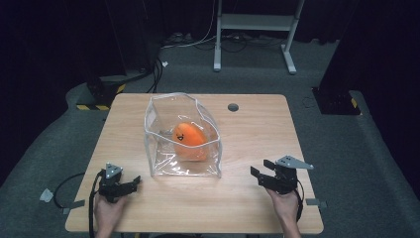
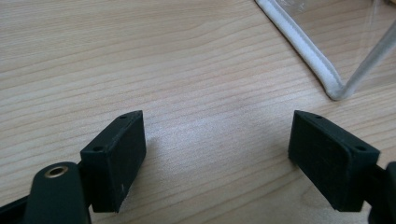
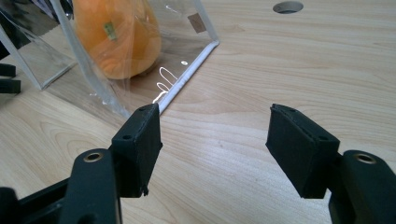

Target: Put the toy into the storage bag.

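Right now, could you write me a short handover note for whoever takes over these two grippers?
Left gripper: open, holding nothing, resting near the table's front left edge.
Right gripper: open, holding nothing, near the front right.
Things: a clear plastic bag with white edging stands mid-table between the grippers, apart from both; an orange plush toy sits inside it.
Done: toy is in the bag.
Left: neither gripper touches the bag yet; any handling of the bag or its opening remains to do.

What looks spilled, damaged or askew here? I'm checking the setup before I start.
Nothing is spilled or broken. The clear bag stands on the table, slumped and crumpled, its open top leaning away from the person. The orange thing is inside it. Both claws, left and right, are open and empty.
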A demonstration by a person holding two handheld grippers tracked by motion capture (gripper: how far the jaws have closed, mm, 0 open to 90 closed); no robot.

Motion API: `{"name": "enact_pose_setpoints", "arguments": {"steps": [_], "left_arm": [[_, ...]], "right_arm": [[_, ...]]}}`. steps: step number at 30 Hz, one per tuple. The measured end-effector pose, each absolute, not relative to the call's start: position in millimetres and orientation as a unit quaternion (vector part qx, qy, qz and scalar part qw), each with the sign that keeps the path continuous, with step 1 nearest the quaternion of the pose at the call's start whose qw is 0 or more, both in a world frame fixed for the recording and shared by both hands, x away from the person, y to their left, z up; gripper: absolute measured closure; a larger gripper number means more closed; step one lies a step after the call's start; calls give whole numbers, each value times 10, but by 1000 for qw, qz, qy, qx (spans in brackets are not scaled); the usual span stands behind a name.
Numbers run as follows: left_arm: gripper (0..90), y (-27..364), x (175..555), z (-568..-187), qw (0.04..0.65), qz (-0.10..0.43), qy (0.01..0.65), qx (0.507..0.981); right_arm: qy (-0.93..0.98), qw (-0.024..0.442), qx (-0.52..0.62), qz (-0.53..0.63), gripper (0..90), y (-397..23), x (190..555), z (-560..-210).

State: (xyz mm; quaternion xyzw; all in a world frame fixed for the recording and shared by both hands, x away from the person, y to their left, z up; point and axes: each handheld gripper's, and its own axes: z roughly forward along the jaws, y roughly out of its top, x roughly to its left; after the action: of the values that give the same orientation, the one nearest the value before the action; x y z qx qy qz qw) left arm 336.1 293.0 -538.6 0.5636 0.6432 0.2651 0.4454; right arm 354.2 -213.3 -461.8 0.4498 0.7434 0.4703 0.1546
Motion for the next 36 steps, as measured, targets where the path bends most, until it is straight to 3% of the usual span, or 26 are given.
{"name": "enact_pose_setpoints", "arguments": {"steps": [36], "left_arm": [[191,2929,3362,-5386,445,265,644,563]], "right_arm": [[747,148,477,439,354,-2123,3672,-4820]]}}
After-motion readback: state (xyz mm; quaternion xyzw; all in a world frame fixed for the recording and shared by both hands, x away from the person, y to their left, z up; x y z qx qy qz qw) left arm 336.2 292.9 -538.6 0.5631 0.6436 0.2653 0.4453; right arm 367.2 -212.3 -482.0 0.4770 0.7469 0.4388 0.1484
